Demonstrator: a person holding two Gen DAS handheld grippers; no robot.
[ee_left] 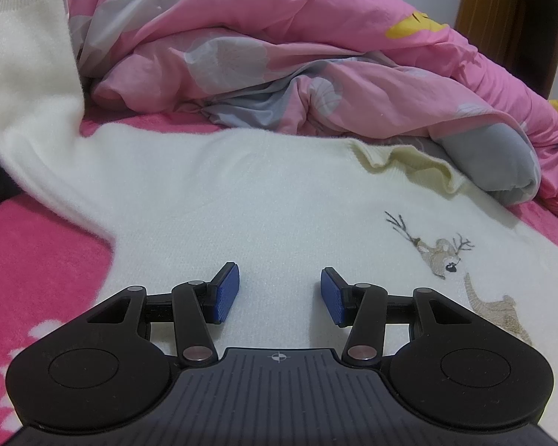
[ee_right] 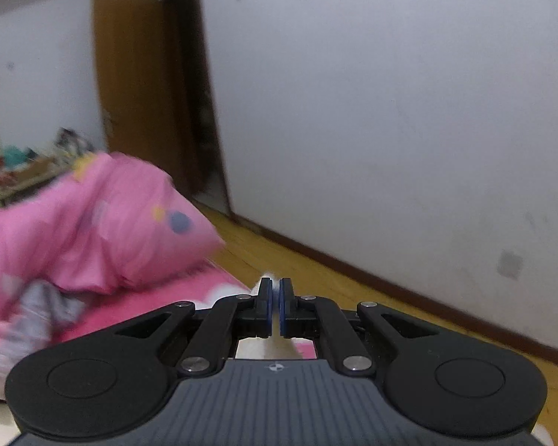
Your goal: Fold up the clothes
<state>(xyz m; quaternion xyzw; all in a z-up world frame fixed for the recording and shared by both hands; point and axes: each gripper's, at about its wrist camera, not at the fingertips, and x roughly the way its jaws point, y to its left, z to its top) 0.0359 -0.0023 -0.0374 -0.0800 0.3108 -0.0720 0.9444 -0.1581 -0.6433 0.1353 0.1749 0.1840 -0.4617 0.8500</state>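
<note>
White sweater (ee_left: 241, 193) lies flat on bed (ee_left: 37, 260). Left tongs (ee_left: 279, 293) open above its body, holding nothing. Right tongs (ee_right: 275, 308) clamped on a thin white edge, prob. the sweater. Risk: thin pinch slips, fold flops crooked.

The sweater (ee_left: 241, 200) is cream-white, with a deer (ee_left: 441, 252) stitched in beige and brown and a pale yellowish ribbed collar (ee_left: 413, 163). The bed sheet (ee_left: 37, 271) is hot pink with white shapes. The duvet (ee_left: 279, 55) is pink, printed with grey and white flowers and yellow patches. The left claw (ee_left: 279, 293) has blue pads (ee_left: 227, 291) on black arms. The floor (ee_right: 316, 271) is yellow wood, the wall (ee_right: 390, 130) white, the door (ee_right: 141, 93) brown.
</note>
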